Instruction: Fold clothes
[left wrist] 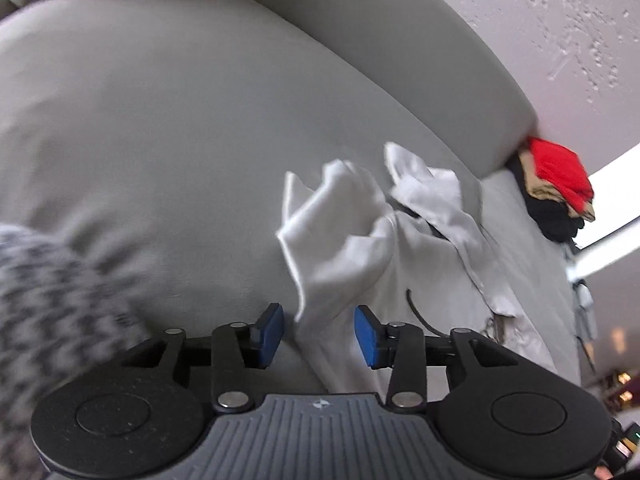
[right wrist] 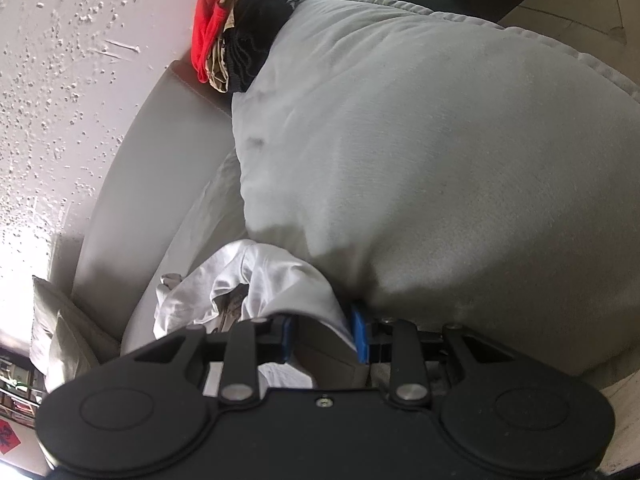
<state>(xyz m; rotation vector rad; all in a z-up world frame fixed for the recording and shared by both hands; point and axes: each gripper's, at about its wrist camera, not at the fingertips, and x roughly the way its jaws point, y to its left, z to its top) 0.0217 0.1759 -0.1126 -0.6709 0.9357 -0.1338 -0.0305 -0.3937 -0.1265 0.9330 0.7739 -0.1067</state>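
Observation:
A crumpled white garment (left wrist: 360, 220) lies on the grey sofa seat (left wrist: 160, 120), one bunched fold raised. Its lower edge hangs between the blue pads of my left gripper (left wrist: 319, 336). Those pads stand apart, and the left pad (left wrist: 270, 332) is clear of the cloth, so this gripper is open. In the right wrist view the same white garment (right wrist: 272, 280) is bunched against a big grey cushion (right wrist: 440, 160). A fold of it spans the gap between the pads of my right gripper (right wrist: 323, 340), which is shut on it.
A pile of red, tan and black clothes (left wrist: 560, 176) (right wrist: 232, 40) sits at the sofa's far end against the backrest (left wrist: 400, 60). A blurred grey-and-white patterned fabric (left wrist: 48, 300) fills the lower left. A thin black cord (left wrist: 420, 316) lies on the white garment. A textured wall (right wrist: 60, 80) stands behind.

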